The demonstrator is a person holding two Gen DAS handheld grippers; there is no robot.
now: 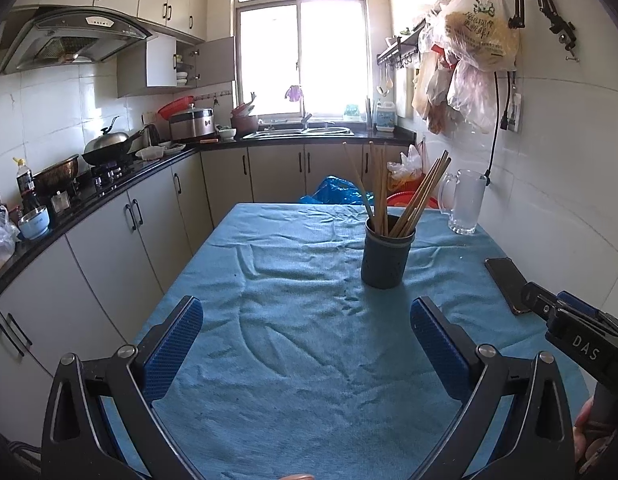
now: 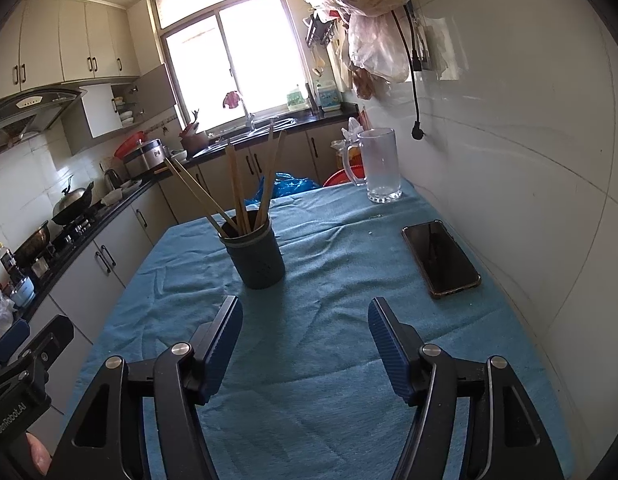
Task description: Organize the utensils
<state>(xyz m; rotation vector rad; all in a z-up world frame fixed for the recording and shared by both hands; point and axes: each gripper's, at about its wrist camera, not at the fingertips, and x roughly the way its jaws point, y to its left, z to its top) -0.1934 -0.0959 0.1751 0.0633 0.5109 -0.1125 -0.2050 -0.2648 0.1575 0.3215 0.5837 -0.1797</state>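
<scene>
**Chopsticks gathered in holder, both tongs empty**

Seen from the left wrist view, left to right: left tongs [image 1: 307, 344] low in the frame, spread wide over the blue cloth of the bench [image 1: 269, 280], gripping nothing. Just right of centre, dark holder [image 1: 385, 258] upright on the cloth, wooden chopsticks [image 1: 393, 188] fanned out of its top. Farther right, glass mug [image 1: 465, 202] near the bench's far edge, then black phone [image 1: 507, 286] flat on the cloth. Seen from the right wrist view: right tongs [image 2: 305, 346] at lower centre, parted with nothing between the pads, short of the holder.
</scene>
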